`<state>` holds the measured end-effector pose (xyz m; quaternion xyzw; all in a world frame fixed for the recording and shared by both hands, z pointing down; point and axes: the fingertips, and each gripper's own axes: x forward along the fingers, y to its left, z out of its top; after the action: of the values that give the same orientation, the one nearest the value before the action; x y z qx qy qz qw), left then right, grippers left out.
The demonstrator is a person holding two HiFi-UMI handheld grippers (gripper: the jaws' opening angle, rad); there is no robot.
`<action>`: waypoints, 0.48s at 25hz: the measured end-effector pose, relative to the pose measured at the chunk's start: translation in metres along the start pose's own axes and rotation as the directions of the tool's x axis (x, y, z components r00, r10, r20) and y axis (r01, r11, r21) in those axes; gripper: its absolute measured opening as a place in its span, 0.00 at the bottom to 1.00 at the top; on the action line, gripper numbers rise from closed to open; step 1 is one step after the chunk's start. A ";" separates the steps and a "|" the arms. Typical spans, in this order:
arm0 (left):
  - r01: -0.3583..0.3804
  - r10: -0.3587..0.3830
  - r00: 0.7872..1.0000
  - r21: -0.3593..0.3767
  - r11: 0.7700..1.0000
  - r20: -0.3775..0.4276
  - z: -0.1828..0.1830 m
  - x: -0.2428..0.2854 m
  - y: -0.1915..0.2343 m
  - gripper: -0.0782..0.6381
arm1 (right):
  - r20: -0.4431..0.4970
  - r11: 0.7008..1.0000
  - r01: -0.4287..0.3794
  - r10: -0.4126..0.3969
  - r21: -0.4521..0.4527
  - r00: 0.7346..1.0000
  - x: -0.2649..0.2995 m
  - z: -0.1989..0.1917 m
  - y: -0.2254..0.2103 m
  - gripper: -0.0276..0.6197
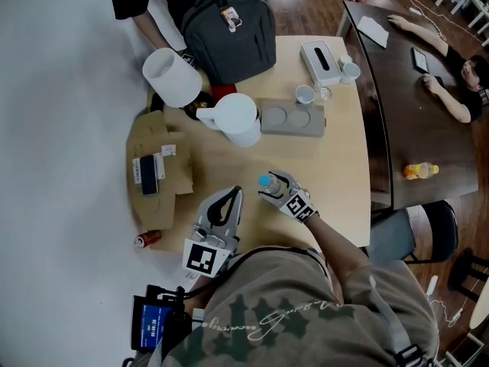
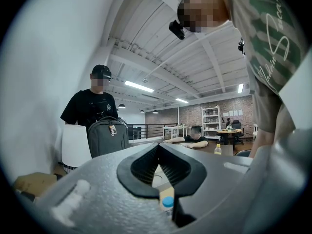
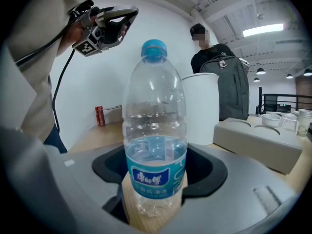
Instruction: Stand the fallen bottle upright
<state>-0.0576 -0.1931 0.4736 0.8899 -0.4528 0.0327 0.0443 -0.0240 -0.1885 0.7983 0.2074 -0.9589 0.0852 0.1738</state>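
Observation:
A clear plastic bottle with a blue cap and blue label stands upright on the tan table, partly filled with water. My right gripper surrounds it low down. In the right gripper view the bottle fills the gap between the fingers, with a thin strip of table showing at its left side, so the pads are not pressing. My left gripper hovers left of the bottle, shut and empty. In the left gripper view its tips meet, and the bottle's cap shows below them.
A white pitcher, a white bucket, a dark backpack, a grey cup tray and a tissue box crowd the table's far half. Cardboard with a phone and a red can lie left. A person stands behind.

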 end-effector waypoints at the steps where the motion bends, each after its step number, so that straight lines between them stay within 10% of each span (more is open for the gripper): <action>1: 0.001 -0.001 1.000 0.002 1.000 -0.001 0.001 0.000 0.000 0.11 | -0.011 1.000 -0.001 0.001 0.007 1.000 -0.001 -0.002 0.001 0.54; 12: 0.007 -0.007 1.000 0.011 1.000 0.020 0.008 -0.006 -0.007 0.11 | -0.062 1.000 -0.013 0.014 0.024 0.998 -0.011 -0.010 0.005 0.61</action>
<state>-0.0550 -0.1853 0.4652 0.8920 -0.4499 0.0258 0.0351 -0.0138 -0.1777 0.8029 0.2001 -0.9534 0.1040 0.2004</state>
